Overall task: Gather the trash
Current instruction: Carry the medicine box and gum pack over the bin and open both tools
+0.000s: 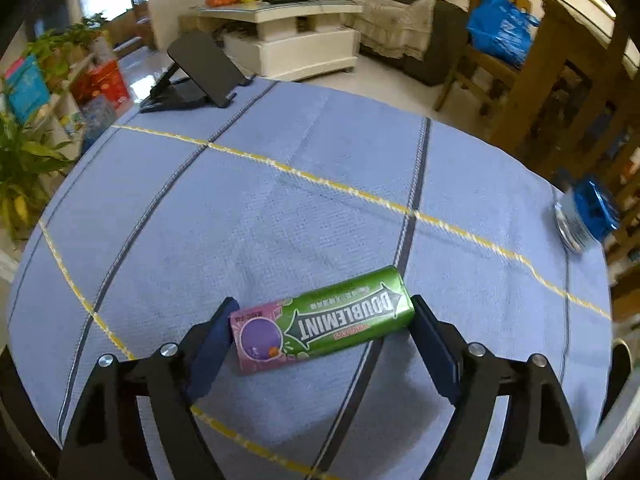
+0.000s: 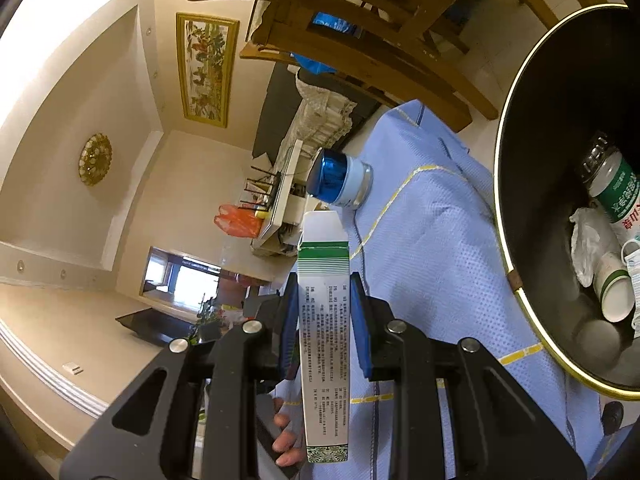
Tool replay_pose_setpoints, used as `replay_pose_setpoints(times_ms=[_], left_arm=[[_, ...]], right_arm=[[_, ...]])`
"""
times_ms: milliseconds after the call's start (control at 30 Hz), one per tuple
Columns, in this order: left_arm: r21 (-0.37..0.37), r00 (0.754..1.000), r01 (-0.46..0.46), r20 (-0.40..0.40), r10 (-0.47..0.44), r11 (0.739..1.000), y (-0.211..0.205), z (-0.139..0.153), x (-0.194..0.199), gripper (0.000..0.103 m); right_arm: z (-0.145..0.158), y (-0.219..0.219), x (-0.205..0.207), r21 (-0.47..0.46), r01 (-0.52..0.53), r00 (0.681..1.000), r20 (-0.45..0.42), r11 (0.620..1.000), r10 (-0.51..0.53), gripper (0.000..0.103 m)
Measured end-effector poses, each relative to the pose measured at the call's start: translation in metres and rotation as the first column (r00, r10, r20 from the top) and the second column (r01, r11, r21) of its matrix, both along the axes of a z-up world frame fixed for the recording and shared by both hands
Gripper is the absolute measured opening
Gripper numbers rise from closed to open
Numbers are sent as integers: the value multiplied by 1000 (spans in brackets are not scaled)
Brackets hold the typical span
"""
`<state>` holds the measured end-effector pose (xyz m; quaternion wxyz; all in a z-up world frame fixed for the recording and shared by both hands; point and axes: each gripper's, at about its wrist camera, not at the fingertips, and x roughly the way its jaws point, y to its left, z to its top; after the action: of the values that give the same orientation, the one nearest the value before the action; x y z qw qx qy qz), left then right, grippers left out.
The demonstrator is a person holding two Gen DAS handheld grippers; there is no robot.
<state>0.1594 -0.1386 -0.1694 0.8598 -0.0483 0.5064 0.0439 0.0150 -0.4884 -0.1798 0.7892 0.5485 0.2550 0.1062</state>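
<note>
The left tongs [image 1: 322, 332] stand released astride the gum pack [image 1: 320, 320] lying on the counter [image 1: 280, 200], while the right tongs [image 2: 324, 320] are clenched on a paper box [image 2: 325, 340] beside the bin [image 2: 520, 280].

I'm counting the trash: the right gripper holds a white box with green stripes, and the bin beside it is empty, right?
Not quite. The right gripper does hold the white box, but the bin isn't empty: the right wrist view shows a bottle and tissue inside.

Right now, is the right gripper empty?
No, the right gripper is clamped on a white and green carton, its pads pressed against both long sides, beside the bin.
</note>
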Motion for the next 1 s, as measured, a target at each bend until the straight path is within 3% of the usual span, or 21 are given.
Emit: replay_pose_setpoints(times_ms=[167, 267, 433, 600, 633, 700, 833, 933, 1000], left_arm=[[22, 998, 55, 28, -56, 998, 1, 0, -25, 81], [106, 983, 113, 132, -126, 988, -11, 19, -42, 82], [157, 924, 225, 280, -262, 962, -41, 59, -73, 82], [156, 881, 328, 304, -362, 932, -75, 74, -90, 82], [152, 874, 350, 301, -381, 924, -83, 74, -92, 82], [139, 860, 396, 292, -419, 908, -101, 73, -95, 82], [142, 824, 467, 287, -488, 873, -141, 72, -106, 82], [155, 789, 518, 292, -540, 841, -172, 73, -115, 82], [159, 771, 544, 292, -566, 824, -188, 73, -119, 82]], right_arm=[[3, -2, -6, -20, 40, 999, 12, 999, -40, 25], [4, -3, -10, -26, 56, 998, 17, 998, -56, 25], [4, -15, -23, -23, 112, 993, 21, 993, -112, 25], [23, -30, -43, -143, 198, 980, 8, 970, -199, 25], [30, -34, -48, -195, 226, 973, 7, 954, -229, 25], [53, -45, -60, -350, 298, 949, 10, 888, -314, 25], [85, -59, -70, -629, 383, 882, 30, 676, -471, 25], [70, -72, -62, -699, 358, 856, -20, 619, -517, 25], [46, -84, -55, -699, 322, 840, -101, 638, -534, 28]])
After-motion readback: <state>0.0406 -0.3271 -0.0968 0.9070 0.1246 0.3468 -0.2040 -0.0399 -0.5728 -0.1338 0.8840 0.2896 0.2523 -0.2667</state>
